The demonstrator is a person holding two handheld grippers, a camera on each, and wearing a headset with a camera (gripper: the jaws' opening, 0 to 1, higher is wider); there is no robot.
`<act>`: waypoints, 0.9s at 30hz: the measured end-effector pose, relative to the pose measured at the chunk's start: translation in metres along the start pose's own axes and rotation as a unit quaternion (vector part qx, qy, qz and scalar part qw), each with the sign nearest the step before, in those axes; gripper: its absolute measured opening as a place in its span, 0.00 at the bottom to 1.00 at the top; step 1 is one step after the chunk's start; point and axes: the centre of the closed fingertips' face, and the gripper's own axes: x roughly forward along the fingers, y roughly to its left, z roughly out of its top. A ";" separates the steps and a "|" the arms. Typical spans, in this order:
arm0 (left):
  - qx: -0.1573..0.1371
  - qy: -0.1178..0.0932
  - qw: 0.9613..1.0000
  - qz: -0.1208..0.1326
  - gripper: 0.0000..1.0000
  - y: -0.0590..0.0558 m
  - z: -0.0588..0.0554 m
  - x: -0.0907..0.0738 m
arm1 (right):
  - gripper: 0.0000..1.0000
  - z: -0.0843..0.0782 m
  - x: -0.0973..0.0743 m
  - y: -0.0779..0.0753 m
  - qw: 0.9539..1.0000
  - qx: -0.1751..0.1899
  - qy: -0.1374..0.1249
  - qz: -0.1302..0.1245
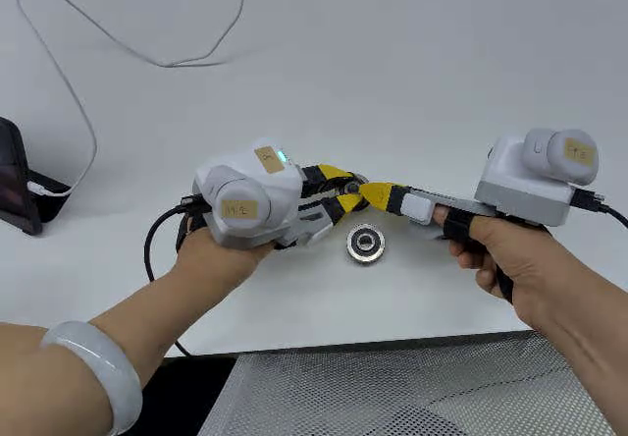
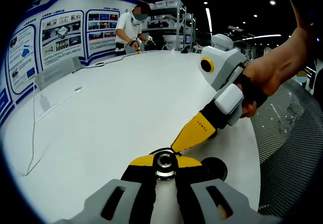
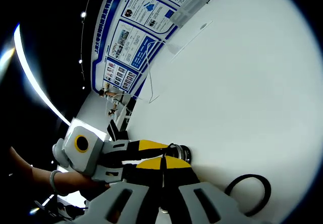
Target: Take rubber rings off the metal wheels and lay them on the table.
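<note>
Jaws first: your left gripper [image 1: 339, 190] is clamped on a metal wheel [image 2: 165, 160], yellow tips either side of it, hub facing the left gripper cam. Thin black rubber ring [image 2: 162, 151] shows along the wheel's top edge. Your right gripper [image 1: 373, 194] comes in from the right w/ its yellow tips pressed together into one wedge, tip touching the held wheel's rim right at that black edge. Can't tell whether any rubber is caught between the right tips.

Held wheel is up off the table [image 1: 392, 82], between the two grippers, approx mid-frame in the head view.

2nd wheel [image 1: 365, 243] lies flat on the table just below and nearer you than the meeting tips, apart from both grippers. It has a shiny metal centre and a dark band round the outside.

Right gripper view: black loop [image 3: 257, 175] on the white tabletop, lower right of the jaws. Ring or cable, can't tell.

Other stuff:
- Thin white cable [image 1: 88, 112] runs across the table far left.
- Dark device [image 1: 15, 176] sits at the left edge.
- Pale bangle [image 1: 93, 367] is on your left wrist.
- Grey mesh surface [image 1: 392, 397] lies below the table's front edge.
- Person [image 2: 131, 30] stands at the far end of the table in the left gripper view.
</note>
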 end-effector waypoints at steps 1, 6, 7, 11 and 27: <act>0.004 0.002 1.000 -0.001 0.14 0.000 0.000 0.000 | 0.01 0.000 0.000 -0.001 1.000 0.000 -0.001 -0.002; 0.003 -0.001 1.000 0.000 0.17 0.000 0.002 -0.006 | 0.01 0.000 0.001 0.001 1.000 0.003 -0.004 0.000; 0.001 -0.004 1.000 0.002 0.18 0.001 0.003 -0.008 | 0.01 0.001 0.001 0.001 1.000 0.004 -0.006 0.000; -0.001 -0.005 1.000 0.007 0.22 0.004 0.001 -0.013 | 0.01 0.002 0.002 0.003 1.000 0.008 -0.008 0.003; -0.007 0.003 1.000 0.009 0.36 -0.001 -0.011 -0.022 | 0.01 0.002 -0.002 0.012 1.000 0.013 -0.011 0.013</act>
